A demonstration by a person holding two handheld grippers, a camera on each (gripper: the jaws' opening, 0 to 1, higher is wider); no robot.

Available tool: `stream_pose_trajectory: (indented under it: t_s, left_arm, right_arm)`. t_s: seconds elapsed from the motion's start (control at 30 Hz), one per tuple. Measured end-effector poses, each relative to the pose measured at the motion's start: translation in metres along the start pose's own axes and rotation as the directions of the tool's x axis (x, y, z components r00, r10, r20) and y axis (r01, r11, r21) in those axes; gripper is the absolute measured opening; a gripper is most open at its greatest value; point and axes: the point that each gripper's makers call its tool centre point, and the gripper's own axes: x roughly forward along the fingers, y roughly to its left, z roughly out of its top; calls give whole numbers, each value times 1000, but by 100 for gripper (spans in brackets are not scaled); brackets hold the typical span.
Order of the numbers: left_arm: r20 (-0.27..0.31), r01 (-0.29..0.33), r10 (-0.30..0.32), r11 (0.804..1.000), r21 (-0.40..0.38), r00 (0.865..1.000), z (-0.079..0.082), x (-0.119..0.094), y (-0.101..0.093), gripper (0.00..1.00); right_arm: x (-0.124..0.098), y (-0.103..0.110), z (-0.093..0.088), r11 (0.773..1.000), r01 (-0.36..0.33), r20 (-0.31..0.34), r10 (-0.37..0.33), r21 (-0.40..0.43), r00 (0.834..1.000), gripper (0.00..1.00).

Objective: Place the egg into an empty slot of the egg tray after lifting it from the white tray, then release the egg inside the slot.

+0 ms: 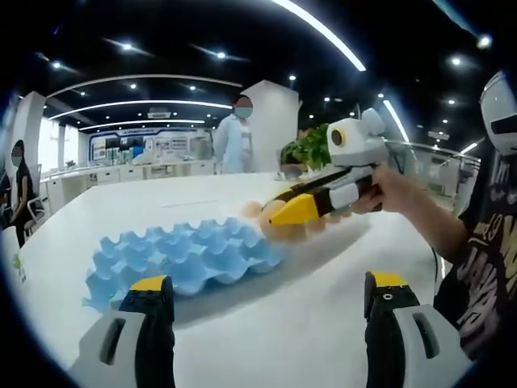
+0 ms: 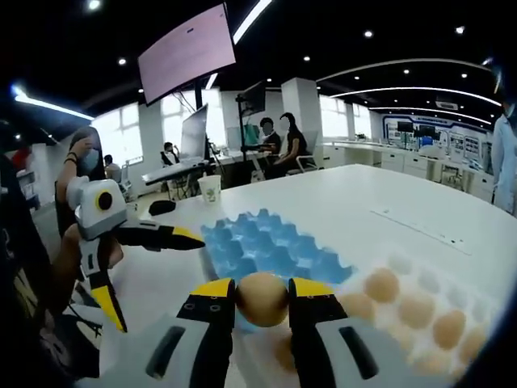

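Your right hand-held gripper (image 2: 262, 311) is pinching the egg (image 2: 262, 298) across its middle, a yellow-tipped jaw on either side, and it hangs clear above the near edge of the white tray (image 2: 452, 283). Judge the egg light, smooth and brittle: squeeze no harder than it takes to stop a slip, and keep the jaws on its widest girth. The blue egg tray (image 2: 266, 242) lies just ahead of the gripper on the desk (image 2: 388, 194), every slot empty. Your left hand-held gripper (image 1: 262, 299) is spread wide, level and low over the desk, with the egg tray ahead of its left jaw.
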Motion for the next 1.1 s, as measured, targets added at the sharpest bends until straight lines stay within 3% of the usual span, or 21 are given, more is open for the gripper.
stream_pose_trajectory:
  t_s: [0.4,0.8,0.87,0.93,0.97,1.1]
  left_arm:
    - [0,5,-5,1000,3,1000,1,0,-1,100]
    - [-12,19,-19,1000,5,1000,-1,0,-5,100]
    - [-13,22,-22,1000,7,1000,0,1,-6,100]
    - [-16,27,-27,1000,11,1000,0,2,-7,99]
    - [-16,29,-29,1000,11,999,0,2,-8,99]
    - [-15,28,-28,1000,11,999,1,2,-8,99]
  right_arm:
    - [18,10,-12,999,-22,-40,20,-40,999,27]
    - [25,6,-24,998,-17,-63,13,-63,998,27]
    - [27,5,-25,996,-16,-66,11,-84,998,27]
    - [28,6,-29,987,-26,-97,11,-157,995,27]
    - [29,7,-26,992,-22,-80,12,-121,997,27]
    - [28,5,-27,992,-30,-78,21,-120,997,27]
